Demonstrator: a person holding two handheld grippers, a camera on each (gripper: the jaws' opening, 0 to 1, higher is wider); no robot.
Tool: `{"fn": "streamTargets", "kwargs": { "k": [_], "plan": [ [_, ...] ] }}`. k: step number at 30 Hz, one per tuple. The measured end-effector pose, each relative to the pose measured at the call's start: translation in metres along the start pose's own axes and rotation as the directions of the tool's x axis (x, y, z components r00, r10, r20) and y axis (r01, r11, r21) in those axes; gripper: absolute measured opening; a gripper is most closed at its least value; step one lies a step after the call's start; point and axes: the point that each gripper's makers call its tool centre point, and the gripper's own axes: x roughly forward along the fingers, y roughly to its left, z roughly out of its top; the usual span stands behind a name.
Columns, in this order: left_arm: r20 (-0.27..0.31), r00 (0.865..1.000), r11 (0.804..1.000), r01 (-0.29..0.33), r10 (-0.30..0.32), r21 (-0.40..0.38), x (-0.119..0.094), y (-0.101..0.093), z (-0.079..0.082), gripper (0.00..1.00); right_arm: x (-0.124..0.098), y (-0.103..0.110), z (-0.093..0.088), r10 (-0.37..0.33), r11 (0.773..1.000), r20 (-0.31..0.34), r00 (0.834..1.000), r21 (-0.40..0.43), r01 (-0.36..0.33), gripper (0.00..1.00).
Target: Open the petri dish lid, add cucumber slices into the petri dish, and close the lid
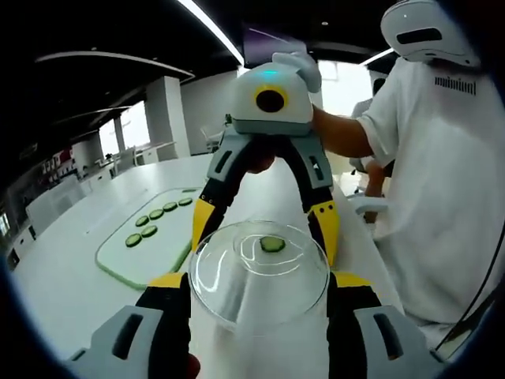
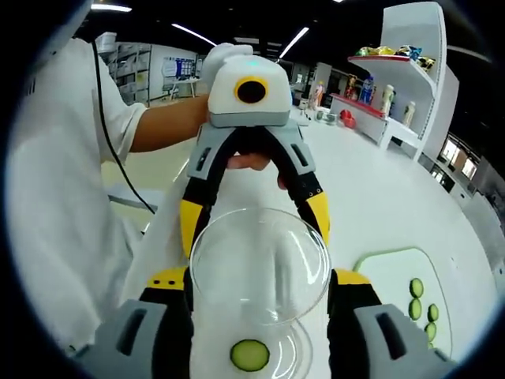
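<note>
Lid: clear round plastic petri dish lid [image 1: 259,272] hanging above the white table [image 1: 71,268], tilted, pinched betw. jaws of both grippers.
Dish: clear petri dish base [image 2: 276,355] sitting on table under lid, w/ one green cucumber slice [image 2: 250,354] lying inside.
L gripper [image 1: 260,286]: jaws clamping lid edges.
R gripper [image 2: 259,283]: jaws clamping lid too, facing L.
Board: pale green-rimmed cutting board [image 1: 150,237] nearby, holding more cucumber slices [image 1: 155,221] in a row.
</note>
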Motion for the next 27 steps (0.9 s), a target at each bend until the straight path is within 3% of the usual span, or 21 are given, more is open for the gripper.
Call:
{"fn": "streamTargets", "kwargs": {
  "k": [27],
  "plan": [
    [0.019,0.997,0.996,0.079,-0.08,0.036,0.042,-0.011,0.022,0.7,-0.04,0.002,-0.03,-0.065,0.996,-0.03,0.997,0.051,0.067,0.68]
  ]
}}
